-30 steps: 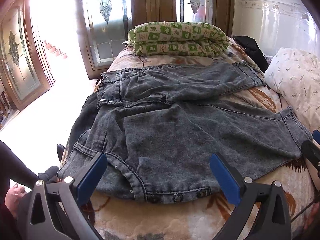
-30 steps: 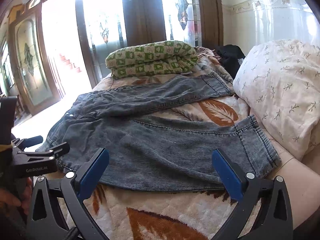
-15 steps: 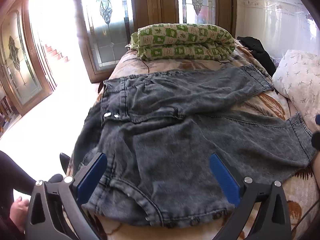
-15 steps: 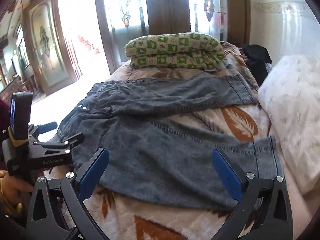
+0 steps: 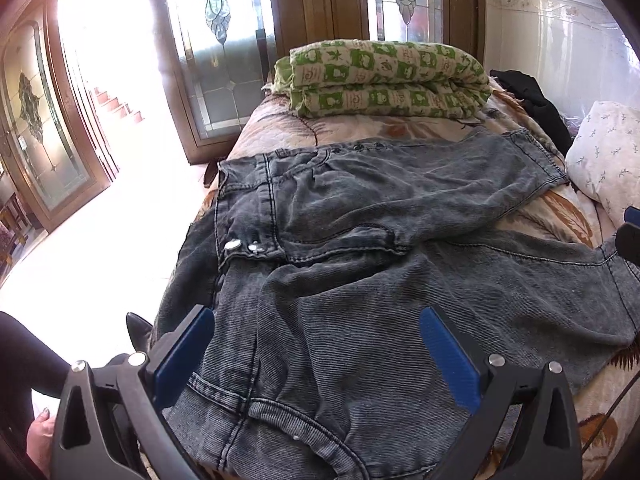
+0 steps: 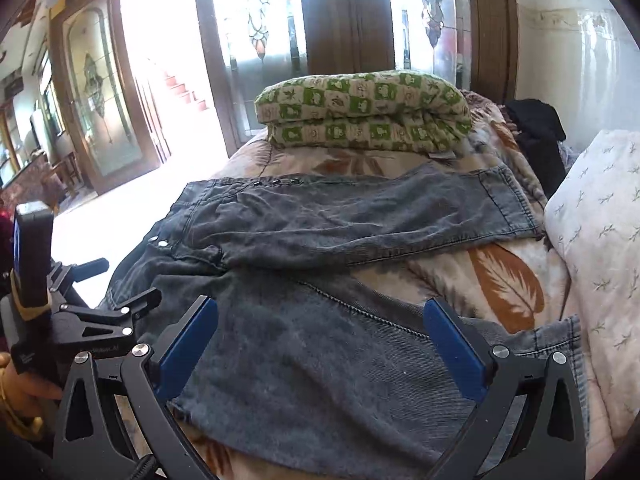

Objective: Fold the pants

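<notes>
Left wrist view: the left gripper (image 5: pixel 316 354) is hovering over the waistband end of the grey pants (image 5: pixel 380 280), blue fingers spread wide, gripping nothing. The pants are lying spread across the leaf-print bedspread (image 5: pixel 560 216), one leg angling toward the white pillow (image 5: pixel 604 156), waistband hanging over the bed's left edge. No readable writing here.

Right wrist view: the right gripper (image 6: pixel 320 344) is hanging above the nearer leg, jaws wide apart. The left gripper's body (image 6: pixel 80 324) is showing faint white lettering, too small to read. Bare bedspread is lying between the two legs; a folded green quilt (image 6: pixel 360 116) is sitting beyond
</notes>
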Demonstrator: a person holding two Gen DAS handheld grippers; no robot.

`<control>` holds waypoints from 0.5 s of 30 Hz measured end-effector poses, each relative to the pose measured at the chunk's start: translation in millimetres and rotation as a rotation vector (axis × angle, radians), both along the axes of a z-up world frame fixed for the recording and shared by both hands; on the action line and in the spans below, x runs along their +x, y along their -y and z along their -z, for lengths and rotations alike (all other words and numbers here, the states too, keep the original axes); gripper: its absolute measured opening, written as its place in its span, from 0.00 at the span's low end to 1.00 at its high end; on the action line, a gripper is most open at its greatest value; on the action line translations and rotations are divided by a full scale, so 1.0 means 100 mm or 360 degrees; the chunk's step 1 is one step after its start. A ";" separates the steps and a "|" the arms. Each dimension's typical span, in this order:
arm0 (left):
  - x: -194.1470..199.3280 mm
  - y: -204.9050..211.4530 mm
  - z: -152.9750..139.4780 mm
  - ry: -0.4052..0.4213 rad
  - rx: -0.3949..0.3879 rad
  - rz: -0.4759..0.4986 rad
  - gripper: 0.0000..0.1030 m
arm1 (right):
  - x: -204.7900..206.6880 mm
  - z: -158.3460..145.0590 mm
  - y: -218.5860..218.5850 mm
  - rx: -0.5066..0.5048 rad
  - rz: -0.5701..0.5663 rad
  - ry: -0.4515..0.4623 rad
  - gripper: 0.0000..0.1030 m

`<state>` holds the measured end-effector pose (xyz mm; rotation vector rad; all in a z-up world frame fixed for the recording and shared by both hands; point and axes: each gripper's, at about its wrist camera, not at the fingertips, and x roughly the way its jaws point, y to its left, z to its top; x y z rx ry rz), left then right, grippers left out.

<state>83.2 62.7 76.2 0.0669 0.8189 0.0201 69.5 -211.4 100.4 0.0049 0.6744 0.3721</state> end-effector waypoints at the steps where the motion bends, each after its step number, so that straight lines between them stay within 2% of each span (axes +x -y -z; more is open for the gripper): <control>1: 0.01 -0.01 0.02 -0.0009 -0.0005 -0.0001 1.00 | 0.02 0.02 0.01 0.0008 0.0007 -0.0007 1.00; 9: 0.17 -0.07 0.04 -0.0050 -0.0015 0.0037 1.00 | 0.12 0.12 0.06 0.0001 0.0024 -0.0065 1.00; 15: 0.48 -0.33 -0.05 -0.0044 0.0040 0.0017 1.00 | 0.47 0.12 0.09 -0.0056 -0.0043 -0.0113 1.00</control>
